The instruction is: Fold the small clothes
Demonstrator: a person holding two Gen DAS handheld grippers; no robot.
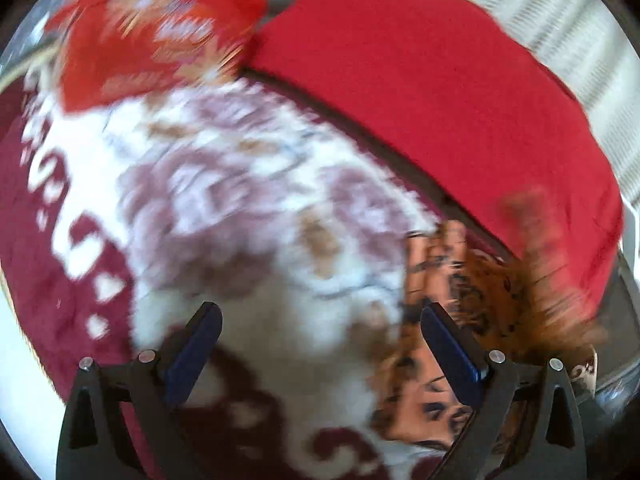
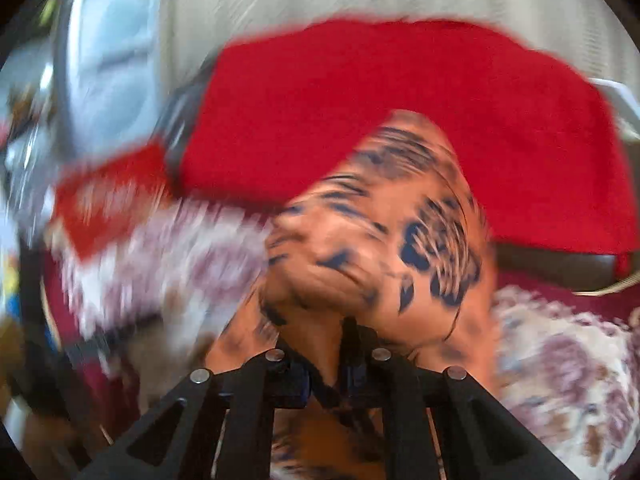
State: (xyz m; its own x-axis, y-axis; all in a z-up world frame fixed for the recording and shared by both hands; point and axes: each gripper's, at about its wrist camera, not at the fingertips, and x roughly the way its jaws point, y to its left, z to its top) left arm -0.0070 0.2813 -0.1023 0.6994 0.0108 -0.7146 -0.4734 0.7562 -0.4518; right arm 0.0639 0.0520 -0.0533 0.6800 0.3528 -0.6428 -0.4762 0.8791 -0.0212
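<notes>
The right gripper (image 2: 334,376) has its jaws pinched together on a fold of the orange cloth with dark tiger-like stripes (image 2: 384,232), which bunches up in front of it and hides most of the fingers. The left gripper (image 1: 320,344) stands wide apart with nothing between its blue pads (image 1: 192,352), hanging over a white and maroon patterned blanket (image 1: 248,200); the same orange cloth (image 1: 448,360) lies just by its right-hand finger. Beyond both, a plain red cushion (image 1: 420,72) runs across the far side, and a red and white patterned piece (image 1: 148,28) sits at the far left. Everything is blurred, and no writing or label can be read.
</notes>
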